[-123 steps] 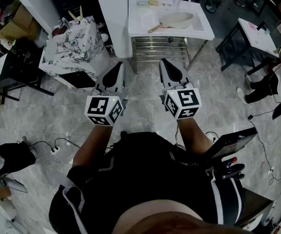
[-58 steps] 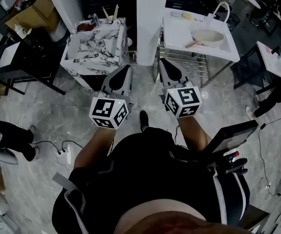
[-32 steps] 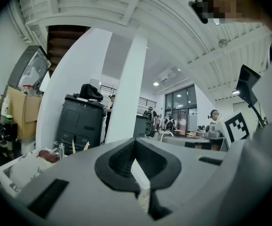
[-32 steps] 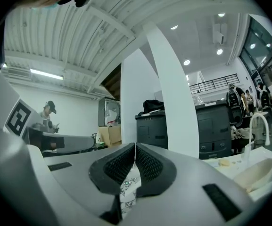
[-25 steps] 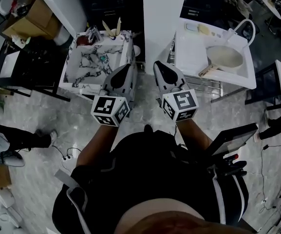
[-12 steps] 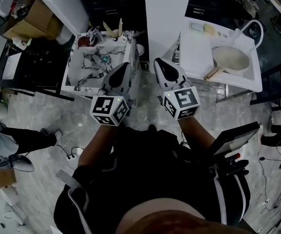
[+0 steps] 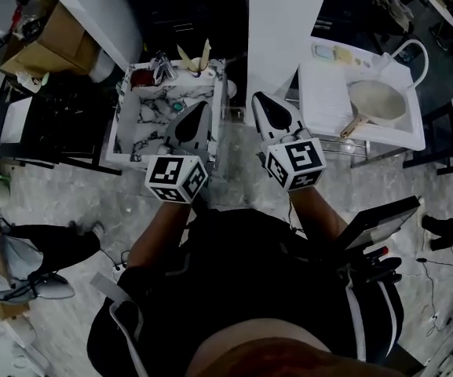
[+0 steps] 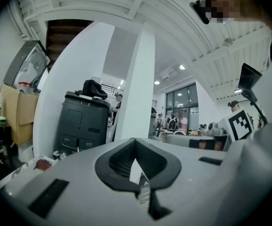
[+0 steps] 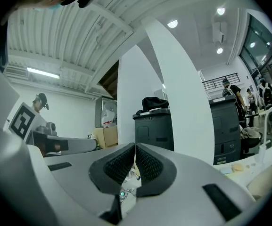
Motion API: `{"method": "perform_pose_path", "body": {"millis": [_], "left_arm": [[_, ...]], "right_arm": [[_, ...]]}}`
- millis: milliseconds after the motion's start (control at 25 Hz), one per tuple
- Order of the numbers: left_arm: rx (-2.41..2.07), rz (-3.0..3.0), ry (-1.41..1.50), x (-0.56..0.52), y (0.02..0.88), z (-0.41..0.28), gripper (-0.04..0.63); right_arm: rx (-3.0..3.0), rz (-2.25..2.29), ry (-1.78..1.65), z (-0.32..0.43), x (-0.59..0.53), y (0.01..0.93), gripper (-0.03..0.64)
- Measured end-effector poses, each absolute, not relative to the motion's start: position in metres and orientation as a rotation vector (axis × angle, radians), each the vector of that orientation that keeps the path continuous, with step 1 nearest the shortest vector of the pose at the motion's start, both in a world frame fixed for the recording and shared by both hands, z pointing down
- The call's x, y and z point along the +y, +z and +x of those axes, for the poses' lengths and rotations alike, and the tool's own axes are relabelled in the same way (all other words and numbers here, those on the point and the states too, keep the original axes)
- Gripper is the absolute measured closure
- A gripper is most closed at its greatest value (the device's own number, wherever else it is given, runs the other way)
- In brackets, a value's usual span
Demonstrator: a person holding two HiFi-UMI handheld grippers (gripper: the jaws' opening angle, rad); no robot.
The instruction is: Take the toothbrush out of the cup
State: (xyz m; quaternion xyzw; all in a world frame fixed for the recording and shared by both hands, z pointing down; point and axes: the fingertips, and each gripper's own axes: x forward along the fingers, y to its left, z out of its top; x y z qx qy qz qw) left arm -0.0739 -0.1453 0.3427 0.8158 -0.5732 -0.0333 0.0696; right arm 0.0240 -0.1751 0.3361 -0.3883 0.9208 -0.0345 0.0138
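Observation:
A cup (image 7: 200, 64) with pale toothbrushes (image 7: 207, 48) sticking up stands on the back rim of a marble washbasin (image 7: 132, 124) in the head view. My left gripper (image 7: 200, 105) hangs level over the basin's right part, short of the cup, jaws shut and empty. To its right, my right gripper (image 7: 257, 98) is just past the basin's right edge, also shut on nothing. The left gripper view shows the left gripper (image 8: 136, 141) closed, with a black bin and a white pillar beyond. In the right gripper view the right gripper (image 9: 135, 148) is closed too. The cup is hidden in both gripper views.
A tap (image 7: 162, 63) and a red object (image 7: 142, 77) sit on the basin's back rim. A white pillar (image 7: 285, 22) rises behind. A white sink unit (image 7: 328, 100) with a pan (image 7: 375, 100) stands right. A black table (image 7: 30, 124), a cardboard box (image 7: 49, 42) and a person (image 7: 22, 246) are left.
Both grippers have moved forward to the marble basin, the left one now over it. The basin and cup sit nearer in the head view. Jaws stayed shut.

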Motion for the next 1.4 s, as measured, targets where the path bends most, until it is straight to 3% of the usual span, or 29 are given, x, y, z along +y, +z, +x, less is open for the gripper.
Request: {"method": "perform_pose_path", "body": {"millis": [840,1400], "left_arm": [[-1.624,2.541,-0.135,-0.2,0.334,-0.195,0.592],[-1.612,2.499,-0.107,-0.233,0.361,-0.242,0.591]], "right_arm": [[2.806,-1.405,-0.045,-0.091,-0.232,0.329,0.589],[2.831,-1.476,-0.109,-0.13,-0.277,0.357,0.533]]}}
